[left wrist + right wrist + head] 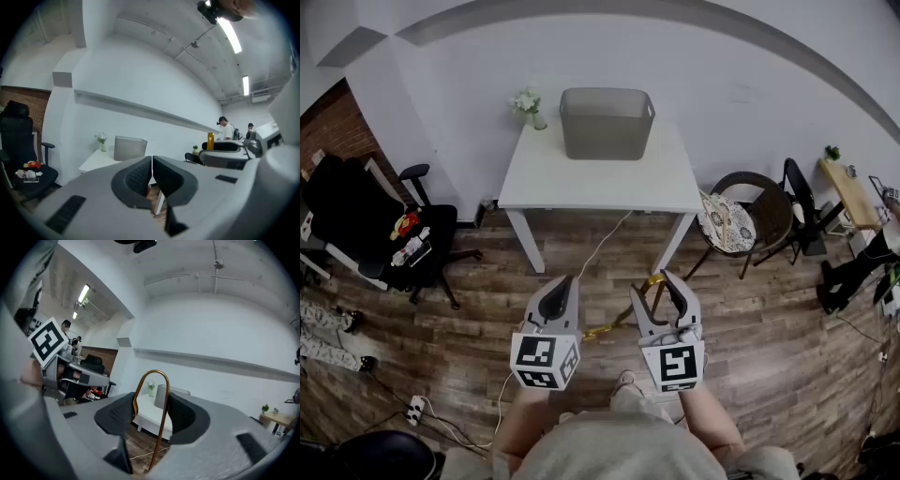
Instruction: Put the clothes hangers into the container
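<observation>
Since the clothes hanger (161, 423) hangs over the floor on the near side of the bench (591, 183), well apart from it, I judge the step in hand to be the carry: grasp done, deposit not yet made.

Right tool (151, 414): jaws part-open, pads pressing on both sides of the hanger's gold hook.

Left tool (152, 163): jaws closed together, nothing between them.

Container (607, 139): stands on the bench, at its far edge.

Next move likely calls for closing on the bench, raising the hanger higher than the container, then parting the jaws over its mouth.
</observation>
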